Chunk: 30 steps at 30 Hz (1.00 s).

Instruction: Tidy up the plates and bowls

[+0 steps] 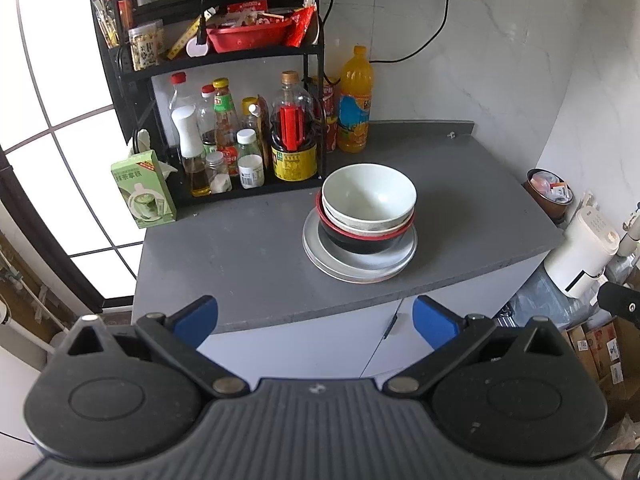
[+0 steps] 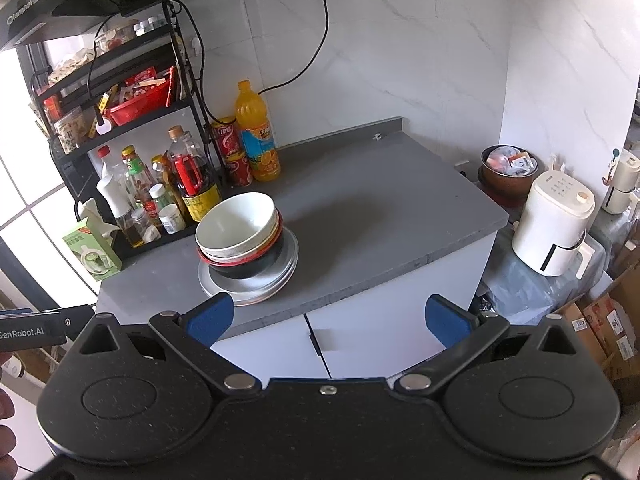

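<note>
A stack stands on the grey counter [image 1: 248, 256]: a white bowl [image 1: 368, 196] on top, another pale bowl under it, a black bowl with a red rim [image 1: 360, 242] below, all on grey plates [image 1: 356, 270]. The same stack shows in the right wrist view, with the white bowl [image 2: 236, 224], the black bowl [image 2: 248, 266] and the plates [image 2: 280, 276]. My left gripper [image 1: 316, 320] is open and empty, held off the counter's front edge. My right gripper [image 2: 328, 318] is open and empty, also in front of the counter.
A black rack [image 1: 224, 60] with several sauce bottles and a red basket stands at the back left. An orange juice bottle [image 1: 355, 100] and red cans stand beside it. A green tissue box [image 1: 142, 190] sits at the left edge. A white appliance [image 2: 554, 226] stands to the right, below the counter.
</note>
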{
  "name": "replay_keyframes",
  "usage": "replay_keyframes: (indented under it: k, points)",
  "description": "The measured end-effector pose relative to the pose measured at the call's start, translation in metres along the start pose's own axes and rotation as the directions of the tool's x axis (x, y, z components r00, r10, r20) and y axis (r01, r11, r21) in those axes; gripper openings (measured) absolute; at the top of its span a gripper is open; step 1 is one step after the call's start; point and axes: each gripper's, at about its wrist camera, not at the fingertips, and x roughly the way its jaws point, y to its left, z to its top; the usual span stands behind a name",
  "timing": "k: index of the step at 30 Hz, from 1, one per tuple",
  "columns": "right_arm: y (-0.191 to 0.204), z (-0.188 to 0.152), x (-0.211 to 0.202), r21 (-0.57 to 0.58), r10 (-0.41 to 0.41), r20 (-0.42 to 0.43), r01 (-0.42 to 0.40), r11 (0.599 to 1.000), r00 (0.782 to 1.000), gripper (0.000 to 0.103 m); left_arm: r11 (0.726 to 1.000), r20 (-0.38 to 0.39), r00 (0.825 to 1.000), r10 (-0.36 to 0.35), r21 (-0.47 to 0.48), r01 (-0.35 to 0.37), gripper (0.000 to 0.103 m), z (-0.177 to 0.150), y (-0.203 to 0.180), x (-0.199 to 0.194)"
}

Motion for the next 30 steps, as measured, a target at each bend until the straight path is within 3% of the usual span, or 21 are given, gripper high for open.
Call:
replay_keyframes:
  k: [30]
  points:
    - [-0.009, -0.008, 0.013, 0.013, -0.015, -0.019, 0.015, 1.0, 1.0, 0.103, 1.0, -0.008, 1.0, 0.001, -0.019, -0.002, 0.103, -0.004, 0.001, 0.02]
